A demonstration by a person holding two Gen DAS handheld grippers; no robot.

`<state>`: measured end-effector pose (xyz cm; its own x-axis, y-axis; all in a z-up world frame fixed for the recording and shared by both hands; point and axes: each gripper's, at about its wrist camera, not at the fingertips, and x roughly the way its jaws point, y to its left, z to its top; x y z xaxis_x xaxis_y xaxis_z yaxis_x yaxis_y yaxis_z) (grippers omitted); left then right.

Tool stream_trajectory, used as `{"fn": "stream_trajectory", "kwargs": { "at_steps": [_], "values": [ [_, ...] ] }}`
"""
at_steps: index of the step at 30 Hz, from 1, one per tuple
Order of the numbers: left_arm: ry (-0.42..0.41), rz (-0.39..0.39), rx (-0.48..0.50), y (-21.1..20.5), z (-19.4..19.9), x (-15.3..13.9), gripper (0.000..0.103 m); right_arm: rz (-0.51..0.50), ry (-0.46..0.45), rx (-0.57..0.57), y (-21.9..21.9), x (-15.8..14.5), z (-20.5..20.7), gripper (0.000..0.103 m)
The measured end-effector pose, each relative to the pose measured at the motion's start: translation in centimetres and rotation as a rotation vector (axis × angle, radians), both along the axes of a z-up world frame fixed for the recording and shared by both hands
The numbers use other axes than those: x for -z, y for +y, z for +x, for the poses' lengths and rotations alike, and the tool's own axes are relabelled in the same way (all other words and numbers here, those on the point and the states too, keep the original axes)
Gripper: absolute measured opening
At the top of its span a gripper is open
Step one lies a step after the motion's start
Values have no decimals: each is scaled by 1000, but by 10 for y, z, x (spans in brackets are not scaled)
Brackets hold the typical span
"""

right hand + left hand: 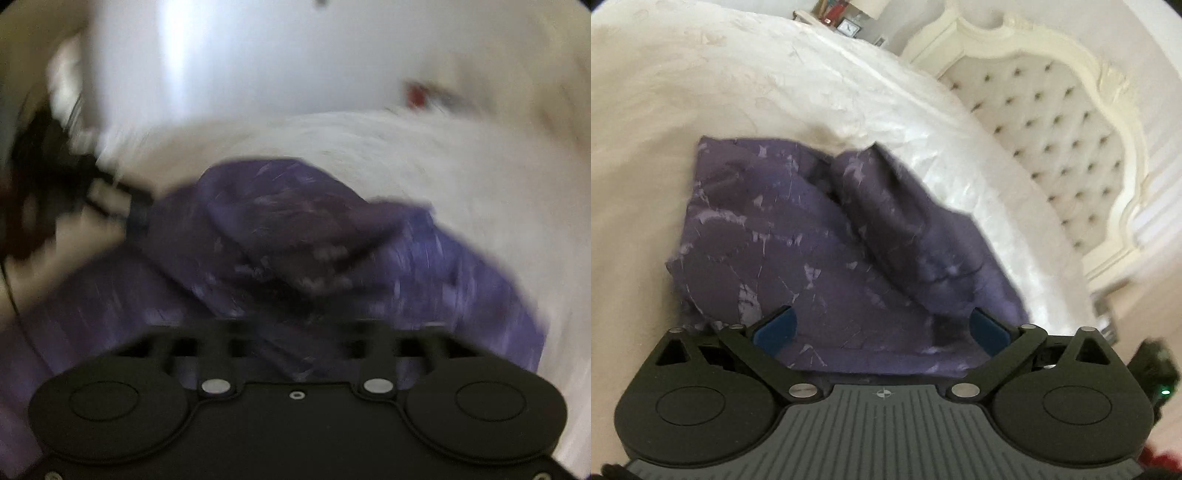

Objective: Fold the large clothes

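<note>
A dark purple garment (820, 243) with pale marbled marks lies partly folded on the white bed, with a raised fold along its right side. My left gripper (882, 328) is open, its blue pads (777, 326) spread wide over the garment's near edge, holding nothing. The right wrist view is badly blurred. It shows the same purple garment (295, 236) bunched in front of my right gripper (295, 332). The right fingers look drawn together in the cloth, but the blur hides whether they grip it. The left gripper (55, 184) shows as a dark shape at the left.
The white bedspread (701, 92) surrounds the garment. A cream tufted headboard (1052, 122) stands to the right. A nightstand with a small clock (847, 27) sits far behind the bed.
</note>
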<state>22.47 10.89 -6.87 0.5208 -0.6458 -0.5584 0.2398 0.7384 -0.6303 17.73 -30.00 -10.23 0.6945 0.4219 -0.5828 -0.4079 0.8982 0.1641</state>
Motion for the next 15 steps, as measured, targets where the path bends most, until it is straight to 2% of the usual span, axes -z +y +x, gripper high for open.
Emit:
{"fn": "stream_trajectory", "kwargs": {
  "at_steps": [1, 3, 7, 10, 12, 15],
  "values": [
    [-2, -28, -7, 3, 4, -5, 103, 98, 25, 60, -7, -3, 3, 79],
    [4, -78, -21, 0, 16, -12, 103, 263, 93, 156, -16, -7, 7, 79],
    [37, -175, -38, -20, 50, -22, 103, 507, 239, 326, -30, 0, 33, 79],
    [122, -202, -47, -46, 71, -12, 103, 558, 305, 420, -38, 9, 57, 79],
    [217, -156, -59, -54, 81, 1, 103, 559, 370, 477, -37, 18, 72, 79],
    [291, -74, -71, -68, 89, 24, 102, 555, 448, 538, -34, 30, 89, 79]
  ]
}}
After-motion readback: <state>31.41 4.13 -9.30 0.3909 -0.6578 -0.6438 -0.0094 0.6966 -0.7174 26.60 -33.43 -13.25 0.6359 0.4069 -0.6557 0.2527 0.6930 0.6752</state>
